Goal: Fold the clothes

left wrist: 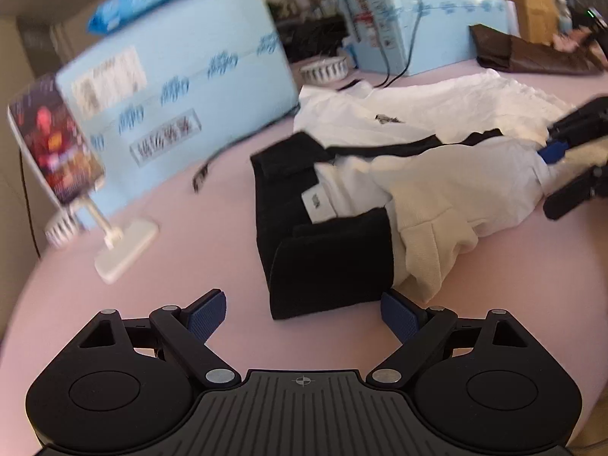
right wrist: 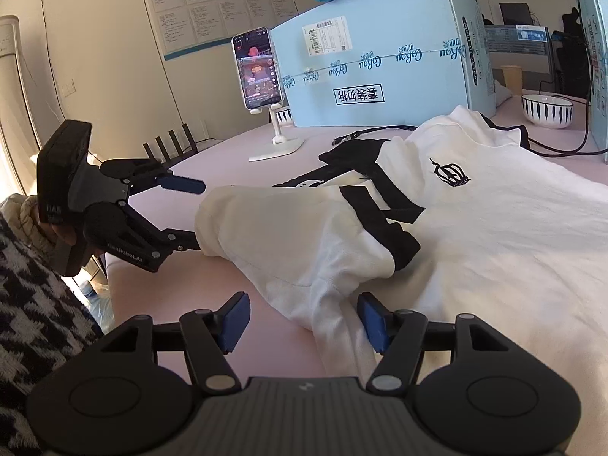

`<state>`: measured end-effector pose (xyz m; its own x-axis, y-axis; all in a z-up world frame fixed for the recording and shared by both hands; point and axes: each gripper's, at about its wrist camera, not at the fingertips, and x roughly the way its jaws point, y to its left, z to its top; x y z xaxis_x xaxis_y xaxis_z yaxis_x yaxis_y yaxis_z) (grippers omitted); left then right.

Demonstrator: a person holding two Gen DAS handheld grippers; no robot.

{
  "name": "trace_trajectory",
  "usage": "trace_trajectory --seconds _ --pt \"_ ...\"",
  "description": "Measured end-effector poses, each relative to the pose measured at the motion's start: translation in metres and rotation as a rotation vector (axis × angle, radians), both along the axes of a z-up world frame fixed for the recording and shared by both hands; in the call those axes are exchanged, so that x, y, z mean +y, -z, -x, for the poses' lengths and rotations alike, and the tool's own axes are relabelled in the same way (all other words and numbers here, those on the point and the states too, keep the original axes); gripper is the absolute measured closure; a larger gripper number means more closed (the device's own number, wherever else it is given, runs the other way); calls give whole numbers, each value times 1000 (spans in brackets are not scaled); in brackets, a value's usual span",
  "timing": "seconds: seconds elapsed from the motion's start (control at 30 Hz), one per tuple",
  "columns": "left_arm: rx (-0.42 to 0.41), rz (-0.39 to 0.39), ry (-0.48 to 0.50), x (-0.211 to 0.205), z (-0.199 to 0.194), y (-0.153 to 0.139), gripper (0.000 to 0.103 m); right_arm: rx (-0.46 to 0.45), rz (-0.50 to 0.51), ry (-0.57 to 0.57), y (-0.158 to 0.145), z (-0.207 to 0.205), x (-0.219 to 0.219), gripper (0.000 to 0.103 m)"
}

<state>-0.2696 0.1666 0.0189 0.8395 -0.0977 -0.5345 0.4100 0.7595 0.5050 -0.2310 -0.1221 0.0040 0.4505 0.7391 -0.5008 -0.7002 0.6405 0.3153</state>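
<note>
White cotton sweatshirt with black cuffs and black trim (right wrist: pixel 475 228) lies spread on the pale pink worktop (right wrist: pixel 266 152), crown logo facing up — body flat, not yet folded. One sleeve (right wrist: pixel 288 235) is bunched across the chest with its black ribbed cuff (left wrist: pixel 326 266) flopped near the edge, so the fold looks barely begun: at most a sleeve is being brought in, and the other sleeve, the body halves and any tidying are all left.

Left claw (left wrist: pixel 304 317) stands wide apart just short of the black cuff; nothing is between the pads, no contact visible. Right claw (right wrist: pixel 304 321) is partly apart with a ridge of white sleeve fabric lying in the gap — one blue pad seems to touch the cloth, the other is clear, so not clamped as far as I can judge.

Behind the garment: light blue cardboard box (right wrist: pixel 380 64), phone on a white stand (right wrist: pixel 258 72), striped ceramic bowl (right wrist: pixel 547 110), black cable (right wrist: pixel 380 131).
</note>
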Motion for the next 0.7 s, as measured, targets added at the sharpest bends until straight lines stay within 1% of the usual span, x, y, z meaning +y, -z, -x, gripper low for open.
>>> trace_trajectory --seconds 0.03,0.07,0.1,0.13,0.27,0.33,0.37,0.43,0.5,0.53,0.57,0.6,0.7 --pt "-33 -64 37 -5 3 5 12 9 -12 0 0 -1 -1 36" --pt "-41 -92 60 -6 4 7 12 19 -26 0 1 -3 -2 35" --pt "-42 -95 80 -7 3 6 12 28 -37 0 1 -4 -4 34" --pt "-25 -90 103 -5 0 3 12 37 -48 1 2 -5 -5 33" --pt "85 -68 177 11 -16 -12 12 53 -78 8 3 -7 -8 33" --pt "113 -61 198 13 -22 -12 10 57 -88 11 4 -7 -9 33" --pt "106 -67 205 13 -24 -12 7 61 -95 13 4 -8 -10 33" --pt "59 -106 215 9 -22 -9 3 69 -107 16 4 -9 -11 33" --pt "16 -157 227 3 -17 -4 3 76 -118 17 5 -10 -13 33" --pt "-16 -199 237 -2 -11 1 3 79 -121 17 5 -10 -13 33" --pt "-29 -224 239 -5 -9 4 3 81 -124 17 5 -11 -14 33" --pt "-22 -228 233 -7 -10 3 3 83 -127 16 5 -11 -14 33" --pt "47 -193 208 -4 -20 -3 5 86 -131 16 5 -12 -14 32"
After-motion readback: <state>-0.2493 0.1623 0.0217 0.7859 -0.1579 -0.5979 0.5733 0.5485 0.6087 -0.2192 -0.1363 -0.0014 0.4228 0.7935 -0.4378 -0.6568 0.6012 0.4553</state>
